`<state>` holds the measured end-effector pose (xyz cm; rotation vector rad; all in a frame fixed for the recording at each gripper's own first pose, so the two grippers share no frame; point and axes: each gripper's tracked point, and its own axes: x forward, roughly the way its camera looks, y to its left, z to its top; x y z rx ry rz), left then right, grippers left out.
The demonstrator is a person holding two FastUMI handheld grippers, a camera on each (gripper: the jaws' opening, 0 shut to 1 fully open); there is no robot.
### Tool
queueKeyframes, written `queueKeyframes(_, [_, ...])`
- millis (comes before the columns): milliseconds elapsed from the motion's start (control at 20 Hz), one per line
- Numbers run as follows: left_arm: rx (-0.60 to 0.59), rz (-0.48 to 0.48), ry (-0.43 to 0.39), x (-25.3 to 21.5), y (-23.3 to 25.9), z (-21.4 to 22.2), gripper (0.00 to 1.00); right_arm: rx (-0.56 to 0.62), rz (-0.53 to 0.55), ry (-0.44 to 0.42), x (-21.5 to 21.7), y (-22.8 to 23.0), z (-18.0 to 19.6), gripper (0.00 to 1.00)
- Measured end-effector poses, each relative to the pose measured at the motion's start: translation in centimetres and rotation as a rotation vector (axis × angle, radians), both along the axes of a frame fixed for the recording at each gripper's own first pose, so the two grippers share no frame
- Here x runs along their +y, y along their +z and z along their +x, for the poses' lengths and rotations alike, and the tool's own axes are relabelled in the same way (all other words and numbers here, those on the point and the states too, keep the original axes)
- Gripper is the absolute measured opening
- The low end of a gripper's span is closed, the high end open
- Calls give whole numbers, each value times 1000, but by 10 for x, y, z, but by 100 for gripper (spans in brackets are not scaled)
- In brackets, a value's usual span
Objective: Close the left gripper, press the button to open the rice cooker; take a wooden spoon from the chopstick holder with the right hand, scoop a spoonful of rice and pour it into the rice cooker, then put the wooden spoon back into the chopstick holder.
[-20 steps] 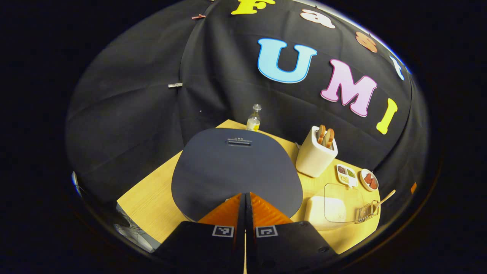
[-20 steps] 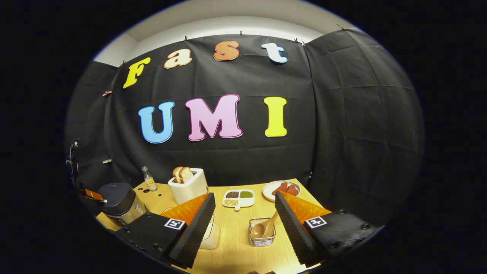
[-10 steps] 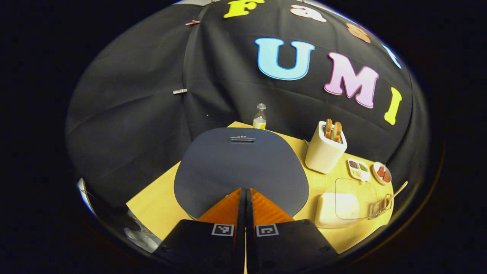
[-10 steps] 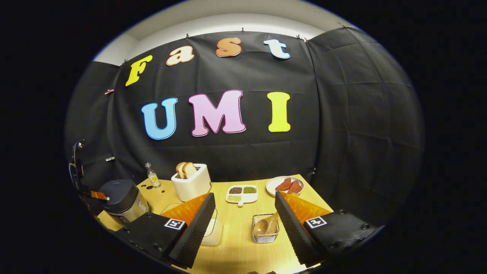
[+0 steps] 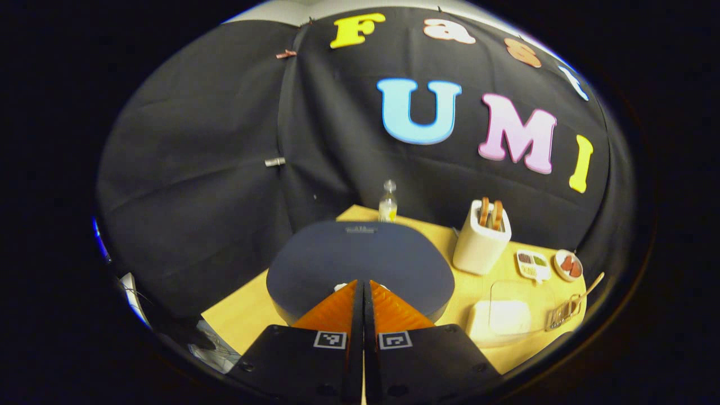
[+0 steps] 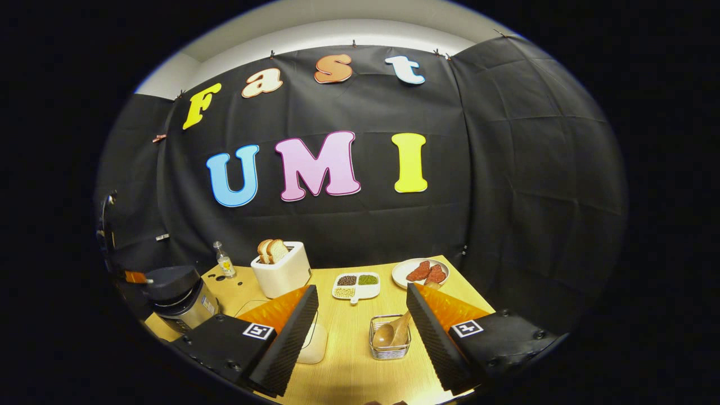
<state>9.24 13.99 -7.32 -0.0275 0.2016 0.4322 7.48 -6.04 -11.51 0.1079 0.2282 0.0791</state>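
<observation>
Surface: I see a light wooden surface (image 6: 349,360) against the black cloth wall.
Left hand-held gripper (image 5: 363,289): my fingers are pressed together, tips at the near edge of the rice cooker (image 5: 360,264) lid.
Rice cooker: at the far left in the right gripper view, lid lifted a little.
Right hand-held gripper (image 6: 363,318): fingers spread wide, holding nothing.
Wooden spoon (image 6: 394,332): in the wire chopstick holder (image 6: 389,349), between my right fingers, farther off.
Rice box (image 5: 498,320): right of the cooker.
</observation>
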Motion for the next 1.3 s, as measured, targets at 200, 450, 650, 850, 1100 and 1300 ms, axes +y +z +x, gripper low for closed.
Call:
queueKeyframes(200, [-126, 28, -34, -34, 54, -2, 7, -10, 2, -4, -12, 2, 13, 98])
queueKeyframes(450, [-169, 23, -116, -83, 52, -14, 27, 24, 12, -3, -24, -12, 28, 98])
queueKeyframes(650, [-210, -17, -188, -114, 42, -26, 94, 46, -20, -8, -34, -24, 38, 97])
queueKeyframes(850, [-156, 8, -204, -125, 20, -33, 95, 87, -15, -39, -48, -39, 45, 97])
queueKeyframes(1100, [-80, -19, -212, -138, -9, -36, 96, 166, 11, -74, -66, -69, 63, 97])
queueKeyframes(1300, [-35, -22, -239, -151, -25, -41, 96, 268, 60, -94, -76, -107, 84, 98])
